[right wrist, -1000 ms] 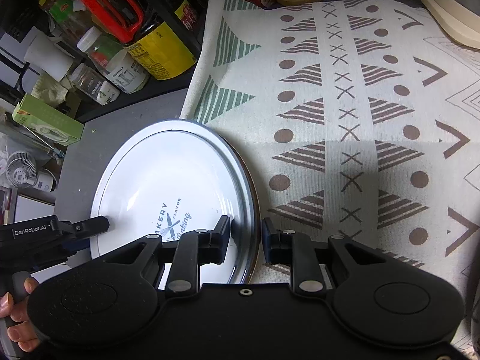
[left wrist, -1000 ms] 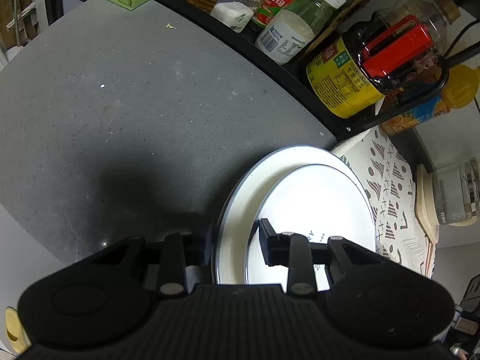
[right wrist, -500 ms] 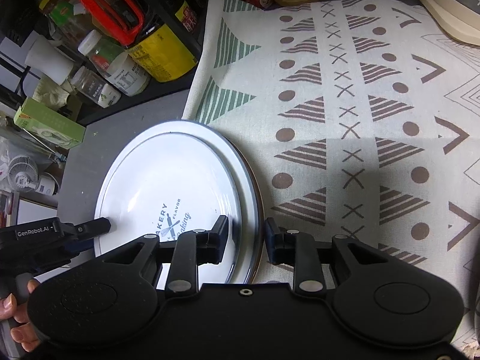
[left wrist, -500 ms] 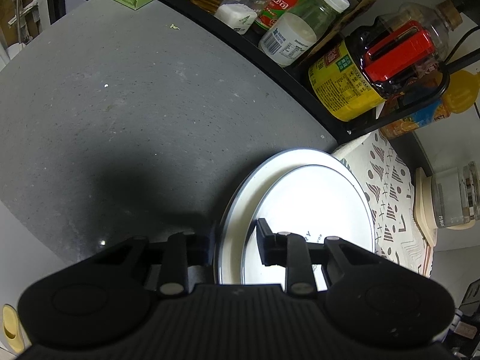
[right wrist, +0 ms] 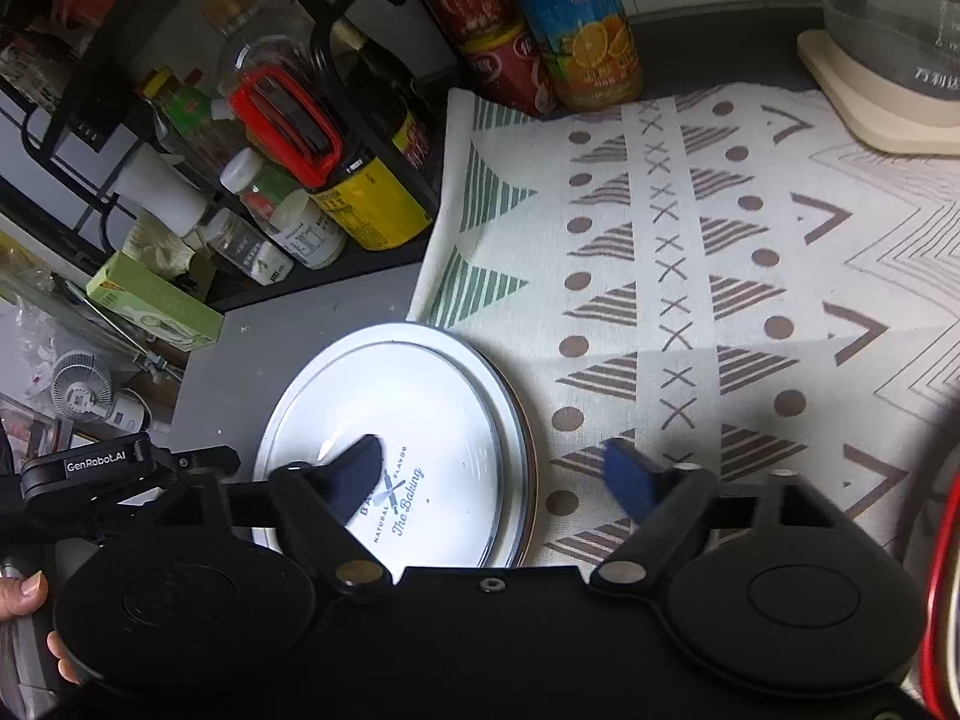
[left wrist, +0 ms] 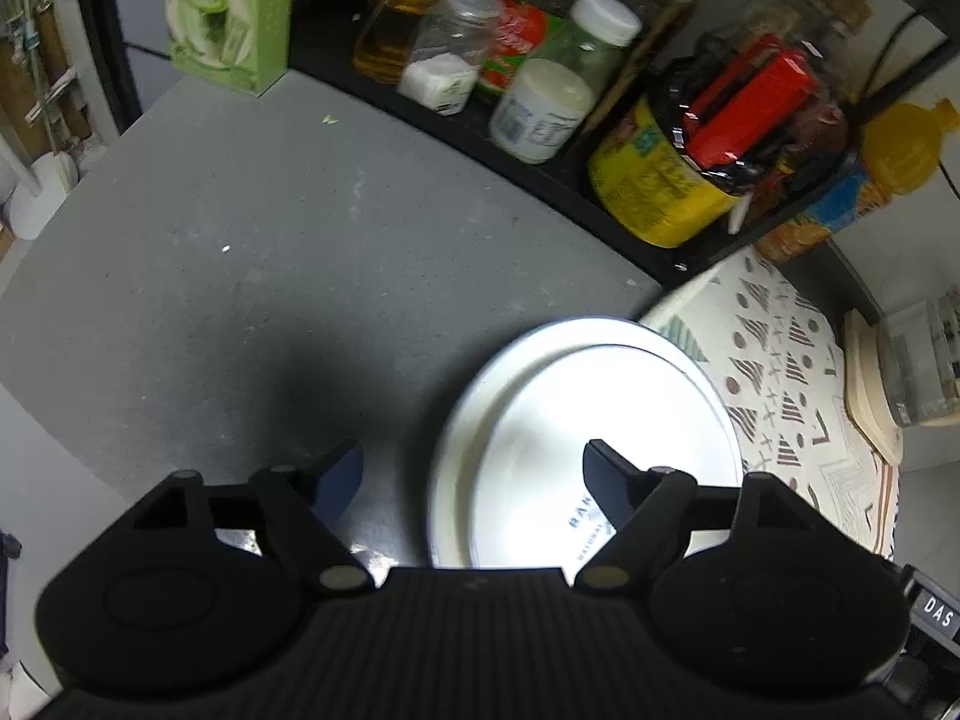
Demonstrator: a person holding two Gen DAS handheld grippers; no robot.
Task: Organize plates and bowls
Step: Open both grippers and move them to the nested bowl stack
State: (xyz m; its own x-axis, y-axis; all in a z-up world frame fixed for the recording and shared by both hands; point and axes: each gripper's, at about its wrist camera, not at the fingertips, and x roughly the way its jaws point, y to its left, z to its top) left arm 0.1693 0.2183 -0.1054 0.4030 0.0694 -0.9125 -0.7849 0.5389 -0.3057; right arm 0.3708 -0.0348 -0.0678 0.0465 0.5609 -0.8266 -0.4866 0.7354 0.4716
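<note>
Two white plates lie stacked, the smaller printed plate (right wrist: 420, 420) on the larger plate (left wrist: 474, 396), half on the grey counter (left wrist: 240, 276) and half on the patterned cloth (right wrist: 720, 300). My left gripper (left wrist: 474, 468) hovers over the stack's left edge, its jaws opening wide, with the rim below them untouched. My right gripper (right wrist: 492, 468) hovers over the stack's right edge, jaws opening too, one finger above the printed plate and the other above the cloth. The left gripper's body (right wrist: 108, 468) shows at the left of the right wrist view, a hand holding it.
A black rack (left wrist: 540, 180) of bottles and jars lines the back of the counter. Two drink bottles (right wrist: 540, 30) stand behind the cloth. A glass kettle on a cream base (right wrist: 882, 60) sits at the back right. A green box (left wrist: 228, 12) stands at the far left.
Both grippers were shut on opposite rims of the plate stack; now both have let go, opened wide and risen. The plates stay where they lay.
</note>
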